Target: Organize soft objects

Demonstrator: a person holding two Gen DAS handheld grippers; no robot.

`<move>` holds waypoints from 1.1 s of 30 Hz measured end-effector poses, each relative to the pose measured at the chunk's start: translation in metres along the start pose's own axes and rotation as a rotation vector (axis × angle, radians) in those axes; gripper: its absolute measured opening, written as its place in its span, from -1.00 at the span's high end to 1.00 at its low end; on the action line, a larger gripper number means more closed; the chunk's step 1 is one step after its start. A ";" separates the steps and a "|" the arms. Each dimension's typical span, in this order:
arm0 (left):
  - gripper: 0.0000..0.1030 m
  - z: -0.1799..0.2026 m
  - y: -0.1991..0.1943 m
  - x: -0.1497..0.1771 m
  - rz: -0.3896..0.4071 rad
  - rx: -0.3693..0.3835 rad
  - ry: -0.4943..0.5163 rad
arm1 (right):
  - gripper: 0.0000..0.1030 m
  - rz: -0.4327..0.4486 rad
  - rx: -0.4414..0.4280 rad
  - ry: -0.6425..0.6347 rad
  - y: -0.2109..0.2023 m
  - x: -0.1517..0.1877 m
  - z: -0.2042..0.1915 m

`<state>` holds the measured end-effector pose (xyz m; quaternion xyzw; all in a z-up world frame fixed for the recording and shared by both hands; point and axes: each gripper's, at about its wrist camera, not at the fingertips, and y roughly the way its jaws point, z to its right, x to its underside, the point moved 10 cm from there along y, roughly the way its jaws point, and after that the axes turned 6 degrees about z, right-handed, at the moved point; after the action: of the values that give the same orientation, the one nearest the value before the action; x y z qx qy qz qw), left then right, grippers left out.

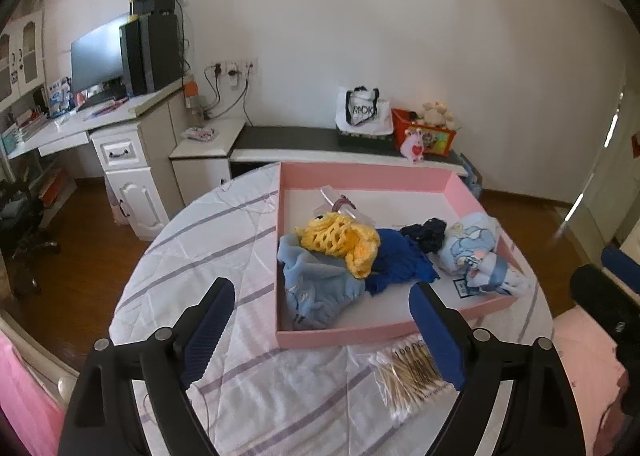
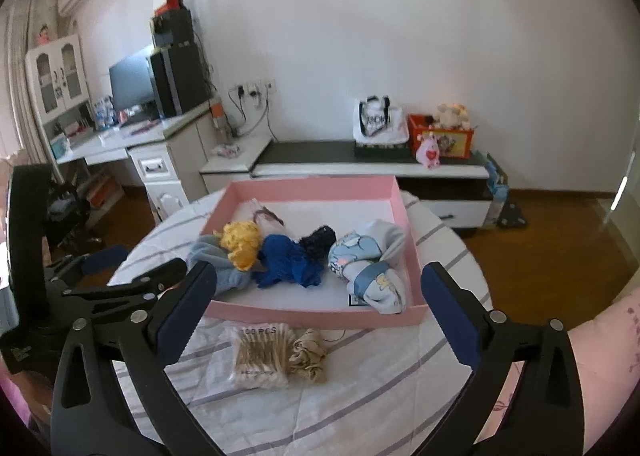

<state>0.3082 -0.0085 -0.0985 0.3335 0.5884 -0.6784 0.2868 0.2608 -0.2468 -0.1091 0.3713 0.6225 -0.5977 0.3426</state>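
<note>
A pink tray [image 1: 360, 172] [image 2: 312, 184] lies on the round striped table. Along its near side sit a light blue cloth [image 1: 316, 296] [image 2: 208, 250], a yellow crocheted piece [image 1: 340, 240] [image 2: 242, 242], a dark blue cloth [image 1: 400, 260] [image 2: 288, 260], a navy scrunchie [image 1: 426, 232] [image 2: 318, 240] and a pale printed cloth [image 1: 476, 252] [image 2: 368, 260]. In front of the tray lies a beige crumpled piece [image 2: 308, 356]. My left gripper [image 1: 322, 292] hangs open before the tray's near edge, holding nothing. My right gripper [image 2: 318, 274] is open too, and nothing is between its fingers.
A bag of cotton swabs [image 1: 404, 376] [image 2: 260, 360] lies on the cloth beside the beige piece. A clear packet [image 1: 336, 200] rests in the tray's far part. Behind the table stand a low bench [image 2: 360, 160] and a desk [image 1: 120, 116]. A pink sleeve [image 1: 584, 356] is at right.
</note>
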 end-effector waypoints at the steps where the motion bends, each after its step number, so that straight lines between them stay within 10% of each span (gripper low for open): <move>1: -0.80 0.001 -0.007 0.000 0.012 -0.001 0.002 | -1.00 0.015 0.004 -0.003 -0.006 -0.002 0.000; 33: -1.00 0.012 -0.227 0.028 0.492 -0.036 0.033 | -1.00 0.449 0.051 -0.054 -0.182 -0.036 -0.029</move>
<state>0.1125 0.0123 0.0186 0.4727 0.5064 -0.5718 0.4395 0.1204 -0.2218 0.0126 0.4929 0.4993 -0.5318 0.4742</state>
